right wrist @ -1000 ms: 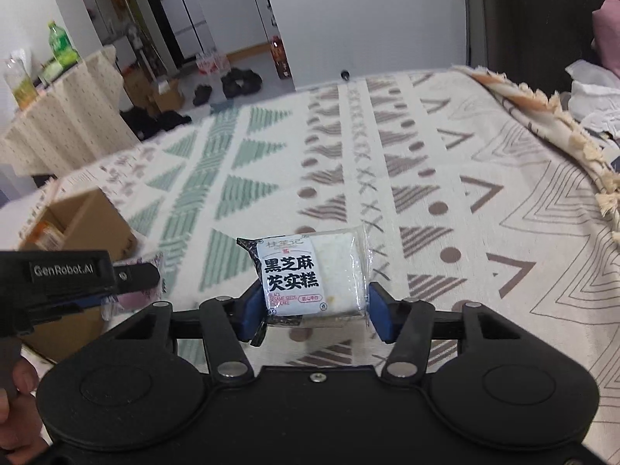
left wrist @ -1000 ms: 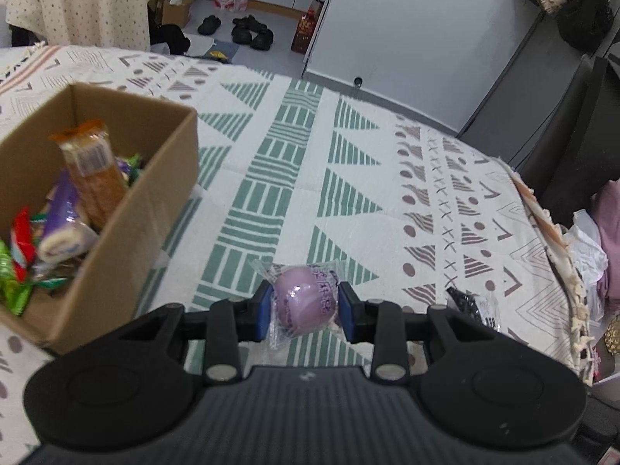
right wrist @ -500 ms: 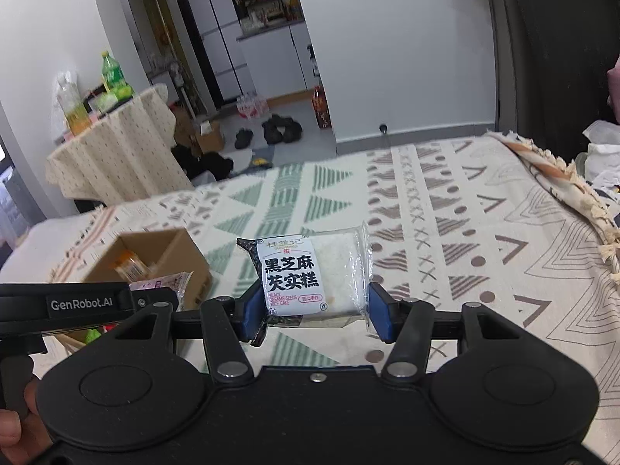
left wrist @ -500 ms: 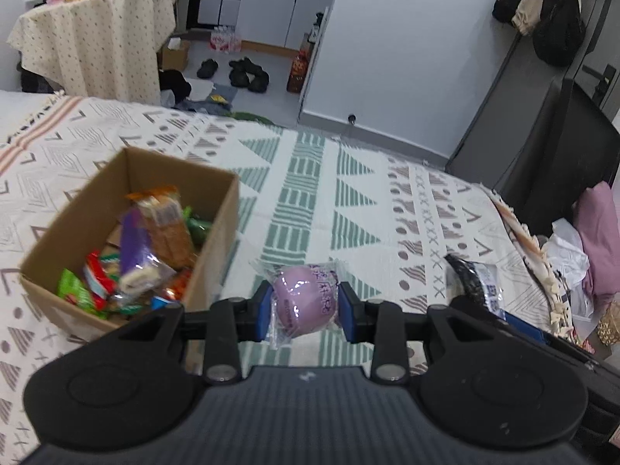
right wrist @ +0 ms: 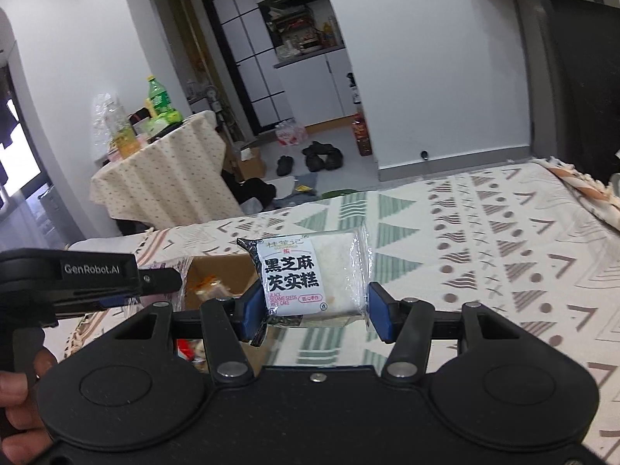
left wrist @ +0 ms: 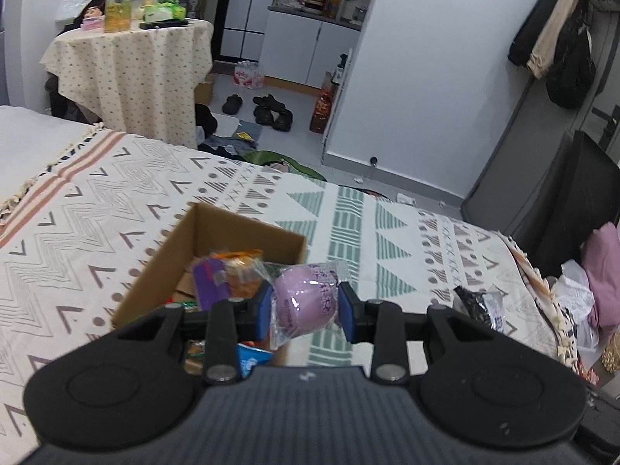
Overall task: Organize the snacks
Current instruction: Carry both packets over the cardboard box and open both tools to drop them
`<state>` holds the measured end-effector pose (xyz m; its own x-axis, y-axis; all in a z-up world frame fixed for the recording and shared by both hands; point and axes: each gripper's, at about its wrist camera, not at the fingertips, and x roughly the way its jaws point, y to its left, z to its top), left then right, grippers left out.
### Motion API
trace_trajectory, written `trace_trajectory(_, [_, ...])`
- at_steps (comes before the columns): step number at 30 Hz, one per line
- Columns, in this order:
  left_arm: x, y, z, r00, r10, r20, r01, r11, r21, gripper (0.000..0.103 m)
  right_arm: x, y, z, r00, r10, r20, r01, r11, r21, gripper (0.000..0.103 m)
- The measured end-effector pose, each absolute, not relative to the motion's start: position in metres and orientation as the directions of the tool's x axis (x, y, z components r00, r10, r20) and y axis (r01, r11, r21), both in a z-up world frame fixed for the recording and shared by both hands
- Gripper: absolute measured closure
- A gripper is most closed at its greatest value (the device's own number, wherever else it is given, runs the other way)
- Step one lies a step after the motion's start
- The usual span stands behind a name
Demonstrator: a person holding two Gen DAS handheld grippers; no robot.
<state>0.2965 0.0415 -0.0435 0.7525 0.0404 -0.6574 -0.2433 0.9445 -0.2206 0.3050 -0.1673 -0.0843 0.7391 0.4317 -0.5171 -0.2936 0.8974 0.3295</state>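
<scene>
My left gripper (left wrist: 306,312) is shut on a round purple snack in clear wrap (left wrist: 306,299), held in the air beside the near right corner of an open cardboard box (left wrist: 170,255). The box sits on the patterned bedspread (left wrist: 97,209) and holds several wrapped snacks (left wrist: 228,279). My right gripper (right wrist: 310,312) is shut on a white black-sesame rice cake packet (right wrist: 306,273), held above the bedspread (right wrist: 484,232). In the right wrist view the box (right wrist: 217,275) shows behind the packet, and the left gripper's body (right wrist: 77,283) reaches in from the left.
A black-and-clear wrapped snack (left wrist: 478,304) lies on the bedspread at the right. Past the bed are a cloth-covered round table (left wrist: 131,66) with bottles, shoes (left wrist: 267,110) on the floor, and a white wall. Clothes (left wrist: 596,279) pile up at the bed's right edge. A hand (right wrist: 19,407) holds the left gripper's handle.
Both grippers have risen and tilted up, each keeping its snack. The box has moved from the far left toward the middle of the left wrist view, behind the purple snack.
</scene>
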Motion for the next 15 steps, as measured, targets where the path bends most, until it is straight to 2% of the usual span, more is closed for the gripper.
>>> trace_trajectory(8, [0.295,0.092,-0.043,0.754,0.072,-0.653,-0.289,0.929,-0.230,0.069,0.307,-0.136,-0.080,0.735,0.464,-0.494,-0.352,0.884,0.306,0.049])
trace_trajectory(15, [0.307,0.134,-0.057,0.744,0.075,-0.664,-0.327,0.907,-0.264,0.069,0.314,-0.112,-0.090,0.703,0.488,-0.517,-0.386,0.873,0.299,0.049])
